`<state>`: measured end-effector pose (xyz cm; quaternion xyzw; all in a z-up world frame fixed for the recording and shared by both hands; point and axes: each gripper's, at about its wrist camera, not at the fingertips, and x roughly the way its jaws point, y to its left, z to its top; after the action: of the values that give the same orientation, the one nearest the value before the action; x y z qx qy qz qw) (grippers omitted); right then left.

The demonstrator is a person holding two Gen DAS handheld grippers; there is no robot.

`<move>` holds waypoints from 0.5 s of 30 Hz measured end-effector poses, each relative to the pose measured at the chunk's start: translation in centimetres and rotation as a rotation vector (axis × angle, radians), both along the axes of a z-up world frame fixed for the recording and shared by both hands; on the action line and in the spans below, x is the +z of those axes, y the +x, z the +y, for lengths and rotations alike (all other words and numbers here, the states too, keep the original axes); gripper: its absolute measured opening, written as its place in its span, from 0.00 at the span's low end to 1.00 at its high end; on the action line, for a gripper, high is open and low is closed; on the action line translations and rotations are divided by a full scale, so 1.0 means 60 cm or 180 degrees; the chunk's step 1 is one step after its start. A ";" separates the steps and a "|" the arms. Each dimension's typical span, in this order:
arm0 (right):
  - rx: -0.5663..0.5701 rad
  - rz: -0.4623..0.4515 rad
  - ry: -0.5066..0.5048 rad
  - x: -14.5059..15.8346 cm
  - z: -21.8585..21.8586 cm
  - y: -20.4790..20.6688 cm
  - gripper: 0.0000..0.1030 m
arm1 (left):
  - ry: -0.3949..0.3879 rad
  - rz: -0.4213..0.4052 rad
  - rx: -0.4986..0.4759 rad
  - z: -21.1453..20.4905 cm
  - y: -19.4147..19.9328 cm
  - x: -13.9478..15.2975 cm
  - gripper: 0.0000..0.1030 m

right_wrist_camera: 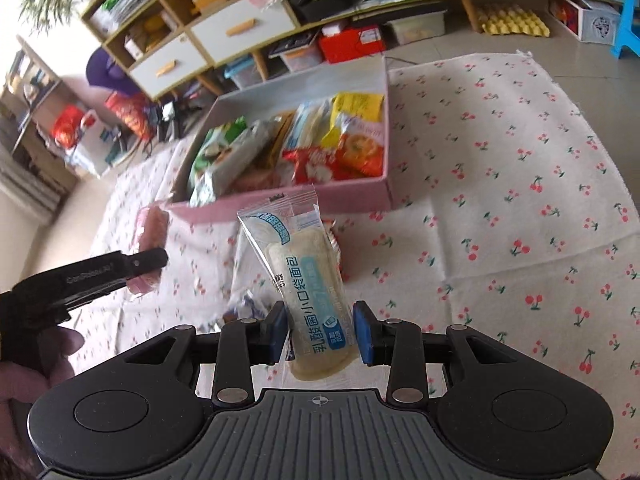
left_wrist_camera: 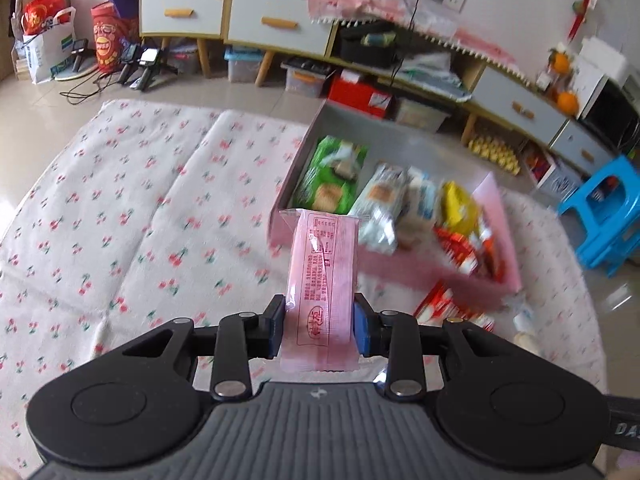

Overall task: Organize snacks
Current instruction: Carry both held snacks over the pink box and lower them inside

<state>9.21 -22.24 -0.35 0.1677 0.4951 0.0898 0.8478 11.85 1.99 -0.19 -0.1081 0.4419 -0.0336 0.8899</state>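
Gripping a pink packet point(left_wrist_camera: 320, 292), the left gripper point(left_wrist_camera: 320, 330) has its pads pressed on both long sides, the packet standing upright between them, printed side to the camera, its top seal at 12 o'clock. The right gripper point(right_wrist_camera: 322, 330) likewise pinches a bread pack point(right_wrist_camera: 310, 292), a clear wrapper with blue print over a pale bun, tilted so its top leans toward 11 o'clock. In the right wrist view the left gripper shows at 9 o'clock, held by a hand point(right_wrist_camera: 36, 356), the pink packet in its fingers.

Under both lies a cherry-print cloth point(left_wrist_camera: 120, 208). A few loose snacks rest on it near the grippers: a red-and-white pack point(left_wrist_camera: 448, 308) at 3 o'clock of the left one, and blurred wrappers point(right_wrist_camera: 246, 308) just behind the bread pack.

Further out, at 1 o'clock in the left view and 12 in the right, sits a pink box point(right_wrist_camera: 280, 200) holding snacks: a green pack point(left_wrist_camera: 332, 176), white packs point(left_wrist_camera: 384, 208), a yellow bag point(left_wrist_camera: 460, 204) and a red one point(right_wrist_camera: 312, 166).

Beyond stand cabinets point(left_wrist_camera: 224, 16) and a blue stool point(left_wrist_camera: 612, 212).
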 end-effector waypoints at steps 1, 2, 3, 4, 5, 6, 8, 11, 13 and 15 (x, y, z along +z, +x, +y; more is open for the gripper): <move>-0.0033 -0.0009 0.0008 0.002 -0.005 0.003 0.33 | -0.0054 -0.0022 -0.0011 -0.001 0.004 0.003 0.30; -0.0079 -0.0023 0.0018 0.005 -0.012 0.007 0.33 | -0.0097 -0.0047 -0.0026 -0.003 0.008 0.007 0.30; -0.0134 -0.0037 0.0042 0.007 -0.019 0.012 0.33 | -0.0118 -0.0072 -0.0041 -0.004 0.012 0.009 0.30; -0.0189 -0.0046 0.0077 0.008 -0.027 0.016 0.33 | -0.0124 -0.0096 -0.0058 -0.006 0.015 0.011 0.30; -0.0256 -0.0058 0.0126 0.010 -0.035 0.021 0.33 | -0.0122 -0.0119 -0.0079 -0.007 0.020 0.012 0.30; -0.0321 -0.0076 0.0166 0.013 -0.042 0.026 0.33 | -0.0120 -0.0136 -0.0090 -0.008 0.023 0.012 0.30; -0.0424 -0.0134 0.0210 0.018 -0.053 0.035 0.33 | -0.0134 -0.0190 -0.0103 -0.008 0.034 0.014 0.30; -0.0553 -0.0216 0.0287 0.022 -0.063 0.053 0.33 | -0.0149 -0.0236 -0.0141 -0.005 0.049 0.017 0.30; -0.0604 -0.0261 0.0353 0.022 -0.064 0.066 0.33 | -0.0133 -0.0252 -0.0160 -0.004 0.061 0.016 0.30; -0.0633 -0.0322 0.0377 0.021 -0.061 0.083 0.33 | -0.0111 -0.0272 -0.0183 -0.002 0.077 0.015 0.30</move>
<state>14.18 -25.92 0.89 0.2610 0.4264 0.0427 0.8650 16.46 1.85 0.71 -0.1095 0.4056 -0.0714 0.9046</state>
